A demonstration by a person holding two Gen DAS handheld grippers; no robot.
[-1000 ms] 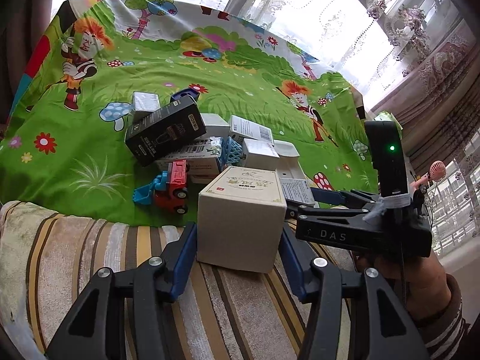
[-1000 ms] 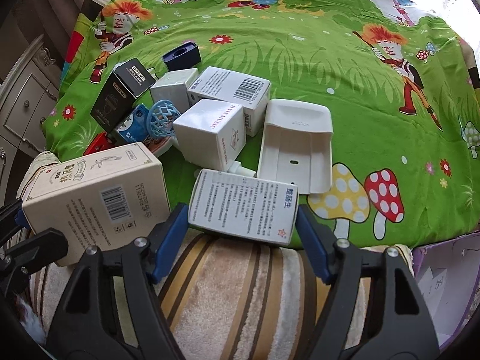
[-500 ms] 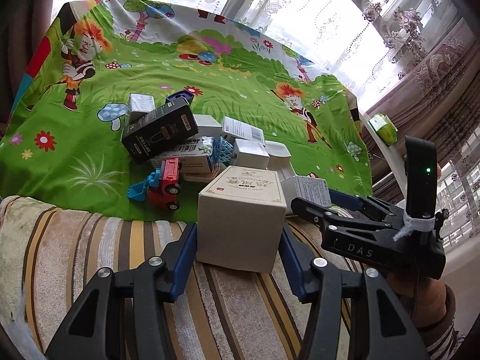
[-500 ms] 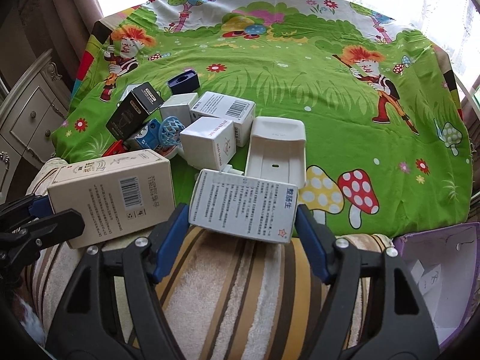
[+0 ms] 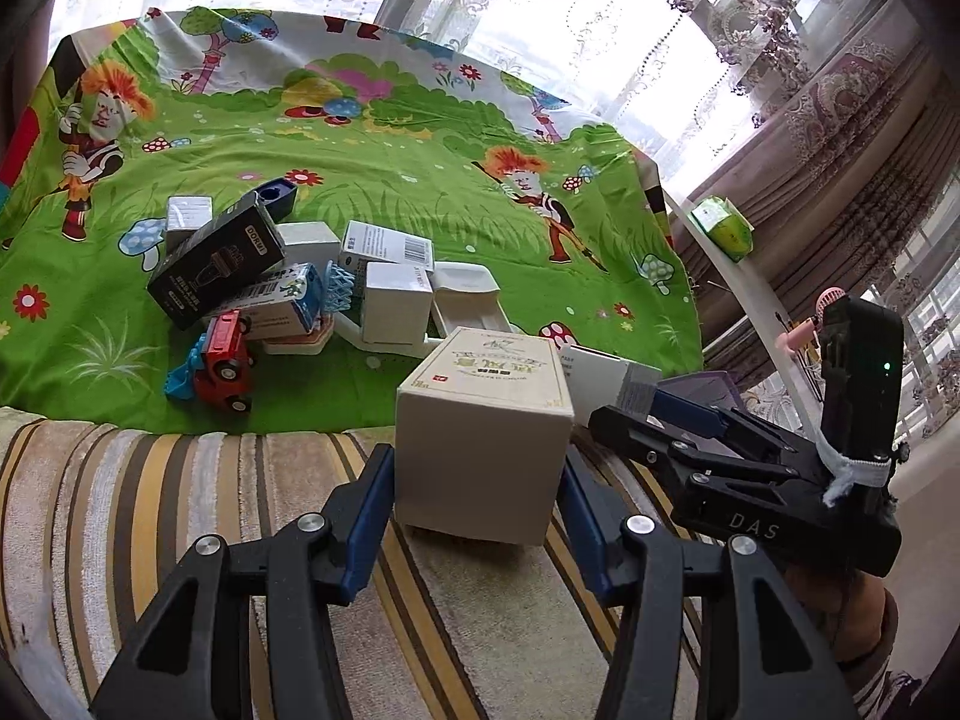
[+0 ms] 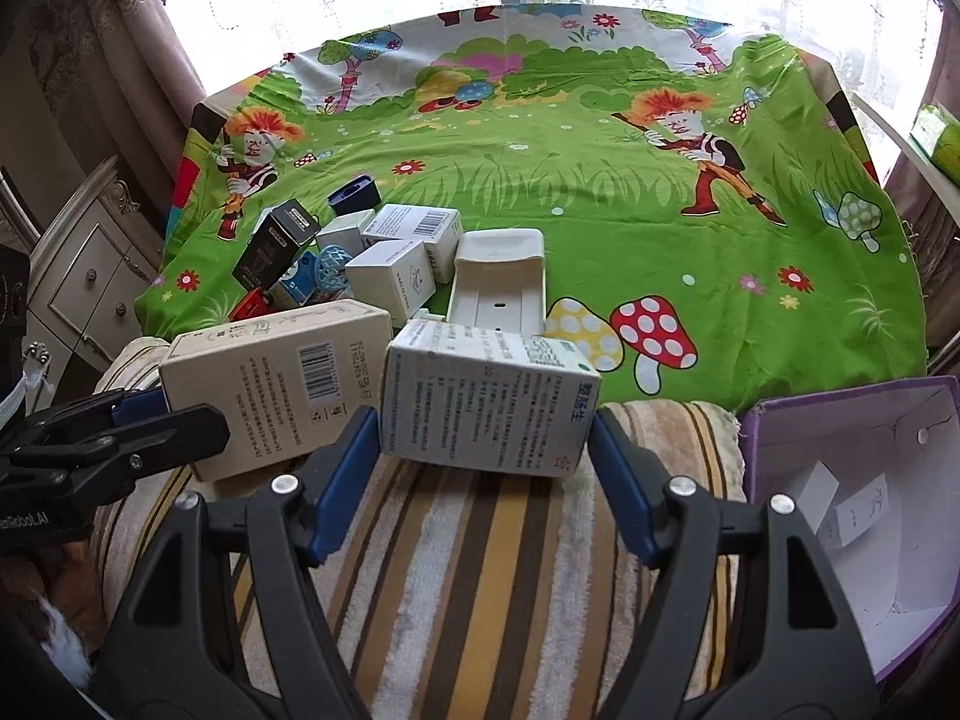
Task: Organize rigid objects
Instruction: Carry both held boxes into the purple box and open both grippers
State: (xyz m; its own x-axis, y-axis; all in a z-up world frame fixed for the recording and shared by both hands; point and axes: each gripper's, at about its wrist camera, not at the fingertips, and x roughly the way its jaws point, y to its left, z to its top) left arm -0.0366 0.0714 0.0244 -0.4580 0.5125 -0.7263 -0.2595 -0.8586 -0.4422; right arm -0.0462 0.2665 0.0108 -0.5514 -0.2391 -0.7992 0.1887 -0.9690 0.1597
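My left gripper point(image 5: 477, 474) is shut on a beige carton point(image 5: 486, 426) and holds it over the striped towel; the carton also shows in the right wrist view point(image 6: 282, 378). My right gripper point(image 6: 486, 450) is shut on a white box with blue print point(image 6: 489, 399), held just right of the beige carton. The right gripper shows in the left wrist view point(image 5: 660, 420). A heap of boxes remains on the green cartoon cloth: a black box point(image 5: 216, 258), white boxes point(image 5: 396, 300), a white tray point(image 6: 498, 282) and a red toy truck point(image 5: 225, 363).
An open purple box point(image 6: 852, 516) with paper slips sits at the right beside the striped towel point(image 6: 480, 570). A white cabinet point(image 6: 78, 288) stands at the left. Curtains and a window lie behind the cloth. A green packet point(image 5: 720, 231) sits on the sill.
Both grippers have drawn back and risen from the heap with their boxes. The right gripper's box has tilted and now sits close beside the beige carton. The purple box has come into view.
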